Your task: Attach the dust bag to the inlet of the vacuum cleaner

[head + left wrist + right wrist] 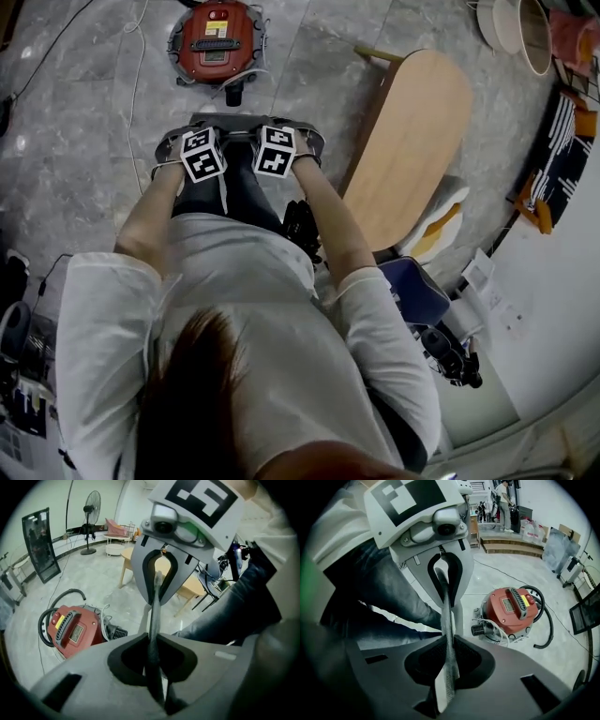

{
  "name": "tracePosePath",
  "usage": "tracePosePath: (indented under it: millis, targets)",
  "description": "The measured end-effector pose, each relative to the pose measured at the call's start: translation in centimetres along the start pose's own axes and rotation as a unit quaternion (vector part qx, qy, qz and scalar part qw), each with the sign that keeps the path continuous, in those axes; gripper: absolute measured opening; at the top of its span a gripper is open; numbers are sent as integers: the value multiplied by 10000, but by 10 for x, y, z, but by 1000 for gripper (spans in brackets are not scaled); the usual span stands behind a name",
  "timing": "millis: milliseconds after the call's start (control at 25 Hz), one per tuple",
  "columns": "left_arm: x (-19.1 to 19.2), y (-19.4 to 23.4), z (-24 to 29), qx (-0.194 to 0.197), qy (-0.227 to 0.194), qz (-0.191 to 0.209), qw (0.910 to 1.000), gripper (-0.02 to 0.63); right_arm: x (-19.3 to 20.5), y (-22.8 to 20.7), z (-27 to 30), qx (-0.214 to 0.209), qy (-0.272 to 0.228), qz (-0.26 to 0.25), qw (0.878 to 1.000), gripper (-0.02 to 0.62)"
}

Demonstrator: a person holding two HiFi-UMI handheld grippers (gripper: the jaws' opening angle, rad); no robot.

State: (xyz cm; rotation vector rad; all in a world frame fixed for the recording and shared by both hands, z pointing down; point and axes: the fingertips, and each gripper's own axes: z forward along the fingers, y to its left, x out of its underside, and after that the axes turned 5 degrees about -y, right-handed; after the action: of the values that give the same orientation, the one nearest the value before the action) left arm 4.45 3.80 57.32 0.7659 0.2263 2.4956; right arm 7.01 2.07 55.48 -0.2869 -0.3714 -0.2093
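My left claw (153, 638) is clenched on one end of a thin, flat edge that I take to be the dust bag (156, 605). Only a sliver sits between the pads, so I judge that a twist of that wrist could let it slide out. Between my two claws the bag runs straight and edge-on. If one hand pulls or drops out of step with the other, it could buckle or tear where it is pinched. My right claw (447, 639) is clenched on the other end with just as thin a bite, so it could slip the same way. No view shows me the bag's opening, so I may also bring it to the inlet misaligned.

The bag spans from my left claw to my right one. The two claws face each other closely, just in front of my legs. The vacuum cleaner (217, 37) stands on the floor farther out, a little left of the claws and well apart from the bag. Its dark ribbed inlet (234, 94) sticks out on its near side, toward me. Nothing of the bag touches it yet.
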Motion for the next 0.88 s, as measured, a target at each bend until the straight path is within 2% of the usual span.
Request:
tracePosePath:
  millis: [160, 360, 520, 880]
  targets:
    - [12, 11, 34, 42, -47, -9, 10000, 40, 25, -12, 32, 119, 119, 132, 9998, 34]
    - [36, 36, 70, 59, 33, 359, 9993, 40, 39, -25, 77, 207, -19, 535, 9984, 31]
    - [48, 51, 98, 7, -44, 265, 9996, 40, 55, -39, 106, 356, -102, 698, 9969, 31]
    - [84, 75, 146, -247, -64, -25, 9997, 40, 73, -61, 167, 323, -7, 120, 9994, 29]
